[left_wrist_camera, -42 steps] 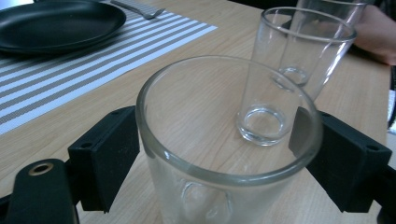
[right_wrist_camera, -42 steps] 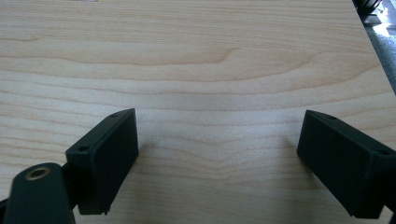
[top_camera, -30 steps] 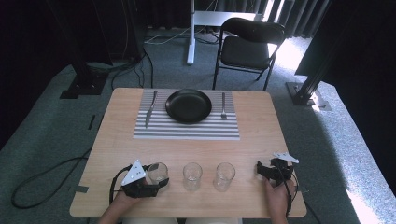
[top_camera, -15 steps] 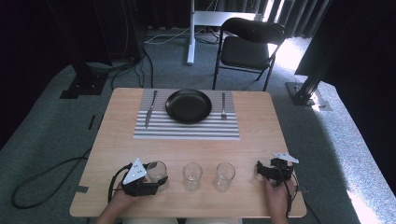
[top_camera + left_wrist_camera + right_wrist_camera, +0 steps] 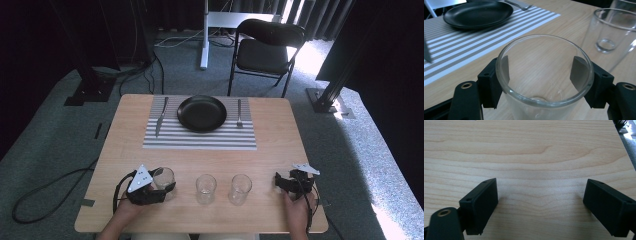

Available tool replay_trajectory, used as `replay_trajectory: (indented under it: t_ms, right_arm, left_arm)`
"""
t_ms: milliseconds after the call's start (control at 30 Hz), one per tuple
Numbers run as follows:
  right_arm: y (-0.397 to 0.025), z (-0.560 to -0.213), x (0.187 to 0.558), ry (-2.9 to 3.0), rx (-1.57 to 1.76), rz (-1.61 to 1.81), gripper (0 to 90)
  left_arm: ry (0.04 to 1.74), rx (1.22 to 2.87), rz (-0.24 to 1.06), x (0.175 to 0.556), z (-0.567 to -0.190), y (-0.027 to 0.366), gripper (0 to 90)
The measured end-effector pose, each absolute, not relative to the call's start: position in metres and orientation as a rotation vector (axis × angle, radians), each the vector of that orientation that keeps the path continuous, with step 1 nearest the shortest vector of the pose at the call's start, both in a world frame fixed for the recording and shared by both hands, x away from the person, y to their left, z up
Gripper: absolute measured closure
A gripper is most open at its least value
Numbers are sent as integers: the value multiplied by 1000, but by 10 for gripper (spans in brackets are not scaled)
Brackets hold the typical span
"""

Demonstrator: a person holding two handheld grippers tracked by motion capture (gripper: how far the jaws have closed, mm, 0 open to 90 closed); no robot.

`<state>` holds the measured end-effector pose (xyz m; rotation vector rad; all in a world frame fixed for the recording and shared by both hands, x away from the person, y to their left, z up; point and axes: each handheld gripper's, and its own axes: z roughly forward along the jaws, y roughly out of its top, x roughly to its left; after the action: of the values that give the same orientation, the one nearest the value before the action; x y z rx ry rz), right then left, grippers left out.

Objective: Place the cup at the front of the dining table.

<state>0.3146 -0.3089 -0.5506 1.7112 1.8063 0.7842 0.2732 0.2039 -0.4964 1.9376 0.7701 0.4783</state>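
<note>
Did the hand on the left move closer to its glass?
Yes. The left gripper slid a little right along the table's near edge, toward the middle glass, and its jaws now sit either side of the left glass.

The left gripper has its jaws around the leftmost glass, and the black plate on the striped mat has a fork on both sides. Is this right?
Not quite. The left gripper does have its jaws around the leftmost glass, but the high view shows the black plate on the striped mat with a knife on one side and a fork on the other.
</note>
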Motion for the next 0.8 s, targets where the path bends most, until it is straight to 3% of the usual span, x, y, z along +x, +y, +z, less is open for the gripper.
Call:
replay_trajectory:
  t_ms: [800]
  right_arm:
    - [-309,-551,315,1807,1710,783,119]
  left_arm:
    - [954,1917,541,336,-480,199,292]
